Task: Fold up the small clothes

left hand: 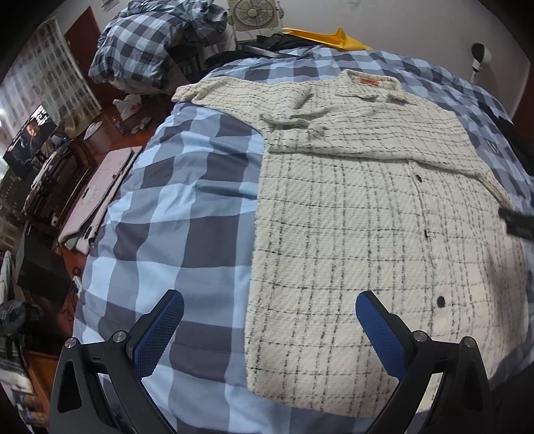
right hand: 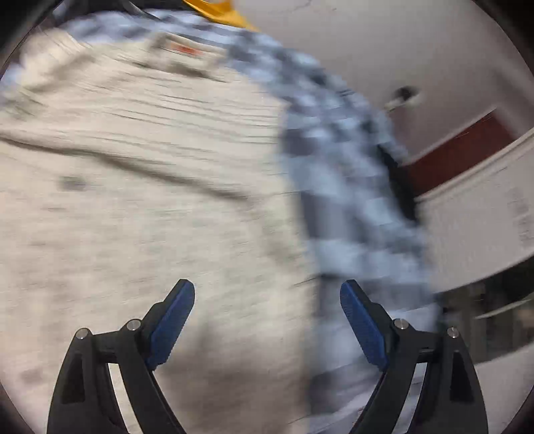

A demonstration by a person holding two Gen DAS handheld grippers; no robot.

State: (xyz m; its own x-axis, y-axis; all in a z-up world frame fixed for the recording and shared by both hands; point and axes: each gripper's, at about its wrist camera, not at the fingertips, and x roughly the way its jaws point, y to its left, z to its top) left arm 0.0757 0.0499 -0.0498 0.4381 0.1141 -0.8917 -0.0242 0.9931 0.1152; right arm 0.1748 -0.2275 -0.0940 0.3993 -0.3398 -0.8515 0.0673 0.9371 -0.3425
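A cream shirt with a thin black check [left hand: 350,217] lies flat on the blue checked bed cover [left hand: 173,217], collar with an orange label [left hand: 367,81] at the far end, both sleeves folded across the chest. My left gripper [left hand: 269,312] is open and empty above the shirt's near left hem. My right gripper [right hand: 267,302] is open and empty over the shirt's right edge [right hand: 150,167]; that view is motion-blurred. A dark part of the right gripper [left hand: 519,223] shows at the right edge of the left wrist view.
A heaped checked duvet [left hand: 147,43] and a fan [left hand: 253,13] are at the far end of the bed. A yellow object [left hand: 330,36] lies beyond the collar. Floor clutter and a pink case [left hand: 100,187] are left of the bed. A white wall [right hand: 434,66] is to the right.
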